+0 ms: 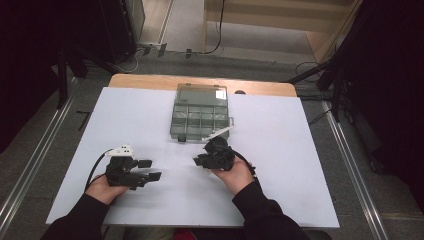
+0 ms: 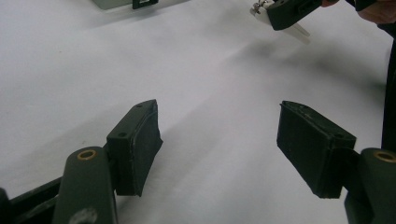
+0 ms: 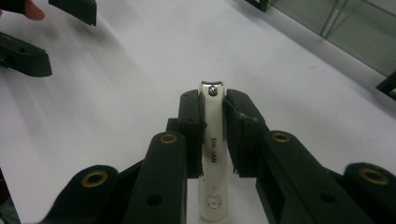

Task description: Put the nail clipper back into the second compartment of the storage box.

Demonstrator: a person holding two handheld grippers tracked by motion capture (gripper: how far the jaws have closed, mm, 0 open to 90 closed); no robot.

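A white nail clipper (image 3: 214,154) with a small cat face printed on it stands between the jaws of my right gripper (image 3: 214,100), which is shut on it; its metal end pokes out past the pads. In the high view the right gripper (image 1: 200,160) is held just in front of a clear compartment box (image 1: 200,112) and points left. From the left gripper view, the clipper (image 2: 299,31) shows white under the right gripper (image 2: 289,9). My left gripper (image 1: 150,170) hovers at the front left, open, with bare white surface between its pads (image 2: 219,135).
The box (image 3: 355,28) sits at the back middle of a white sheet (image 1: 125,125) that covers a wooden table. A white strip (image 1: 218,133) lies at the box's front right corner. Metal rails and cables run along the floor on both sides.
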